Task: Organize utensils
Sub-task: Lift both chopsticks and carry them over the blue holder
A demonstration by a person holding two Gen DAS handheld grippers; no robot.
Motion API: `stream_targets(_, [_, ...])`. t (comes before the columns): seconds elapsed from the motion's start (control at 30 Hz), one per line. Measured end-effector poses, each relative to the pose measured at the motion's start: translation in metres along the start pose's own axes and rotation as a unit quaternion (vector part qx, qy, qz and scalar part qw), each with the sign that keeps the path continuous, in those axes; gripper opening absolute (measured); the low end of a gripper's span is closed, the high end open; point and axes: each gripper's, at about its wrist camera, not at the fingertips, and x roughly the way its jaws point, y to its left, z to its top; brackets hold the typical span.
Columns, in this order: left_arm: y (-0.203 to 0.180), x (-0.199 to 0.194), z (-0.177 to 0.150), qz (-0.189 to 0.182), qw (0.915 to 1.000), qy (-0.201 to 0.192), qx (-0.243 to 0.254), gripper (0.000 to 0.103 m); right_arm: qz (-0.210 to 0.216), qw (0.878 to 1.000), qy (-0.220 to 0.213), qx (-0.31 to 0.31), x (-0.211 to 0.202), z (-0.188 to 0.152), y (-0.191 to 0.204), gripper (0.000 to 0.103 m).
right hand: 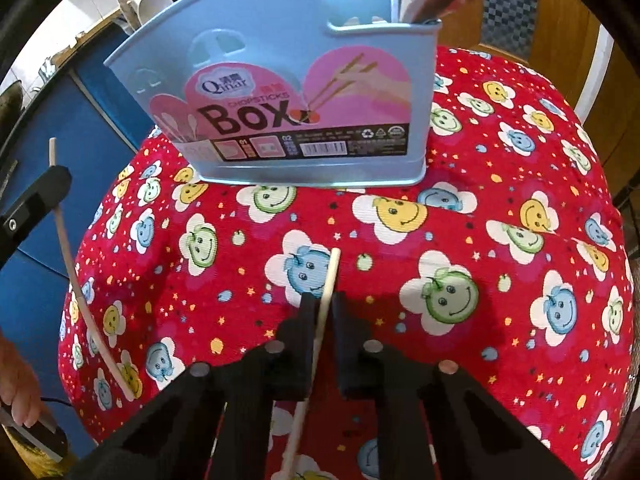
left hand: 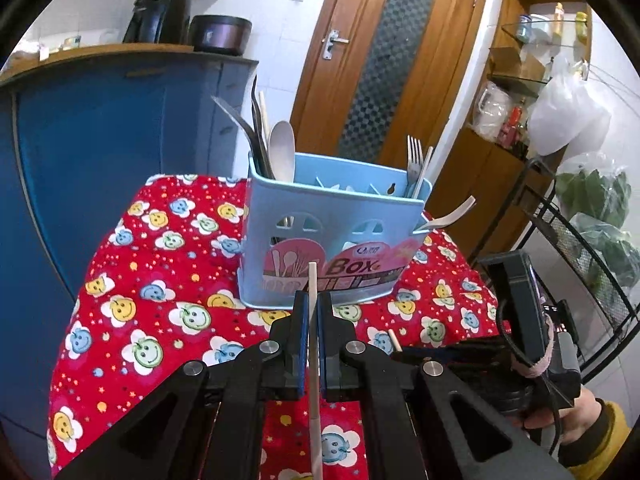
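A light blue utensil box (left hand: 336, 232) stands on a red smiley-flower cloth (left hand: 160, 280). It holds spoons and dark utensils (left hand: 280, 148) on its left side and a fork (left hand: 415, 156) on its right. My left gripper (left hand: 313, 298) is shut on a pale chopstick (left hand: 312, 276) that points up toward the box front. In the right wrist view my right gripper (right hand: 325, 298) is shut on a second pale chopstick (right hand: 334, 264), a short way in front of the box (right hand: 288, 100). The left gripper's finger (right hand: 40, 196) and its chopstick (right hand: 72, 272) show at the left edge.
A blue cabinet (left hand: 100, 140) stands left of the table, and a black wire rack (left hand: 580, 240) with bagged greens stands right. A white utensil handle (left hand: 452, 216) sticks out past the box's right side. A hand in a yellow sleeve (left hand: 588, 408) holds the right gripper.
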Motion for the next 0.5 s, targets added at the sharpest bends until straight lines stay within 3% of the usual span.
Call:
stream_targets(0.27, [-0.004,-0.018,0.006,-0.004,0.9995,-0.031,0.005,0.004,0.040,0.996,-0.076,0.017,-0.039,-0.015,-0.007,0.006])
stream_targets(0.5, [-0.009,-0.032,0.012,-0.004,0.9981,-0.060,0.007,0.004,0.063,0.984,-0.167,0.002,-0.082,-0.028,0.008,0.006])
